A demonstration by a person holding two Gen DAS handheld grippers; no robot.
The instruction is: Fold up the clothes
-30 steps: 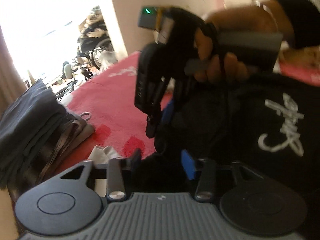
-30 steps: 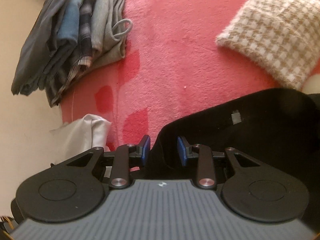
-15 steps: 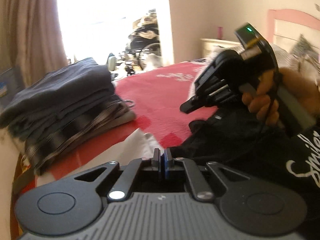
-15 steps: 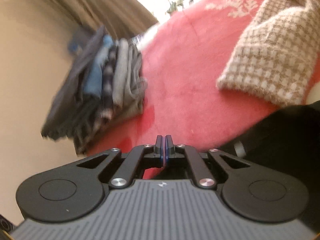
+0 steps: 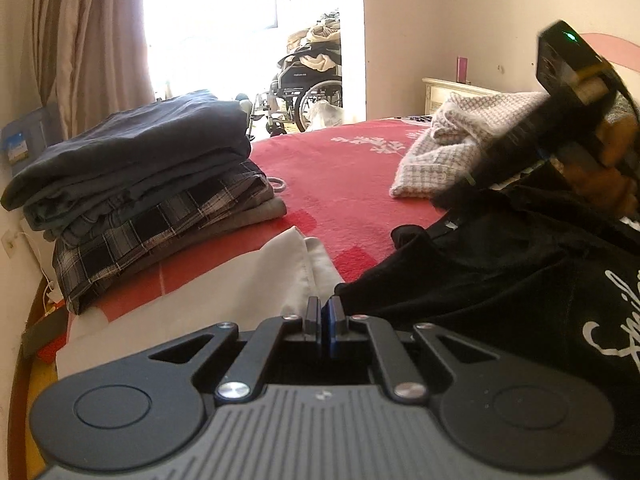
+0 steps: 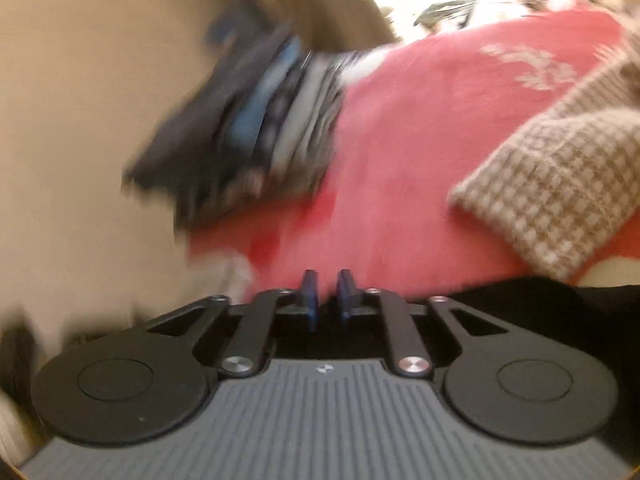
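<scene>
On red bed blanket [image 5: 344, 184] | black printed T-shirt [image 5: 520, 280] being gathered | left gripper [image 5: 323, 312] jaws together, fabric pinch unclear | right gripper [image 6: 329, 294] jaws opening, nothing between | next: fresh hem grip judged needed

A lived-in bedroom at home: a bed under a red blanket [image 5: 344, 184] carries a stack of folded clothes [image 5: 144, 188], a curtain [image 5: 84, 40] hangs by the bright doorway, a wheelchair [image 5: 308, 92] stands beyond, a pale dresser [image 5: 448, 92] against the wall.
</scene>
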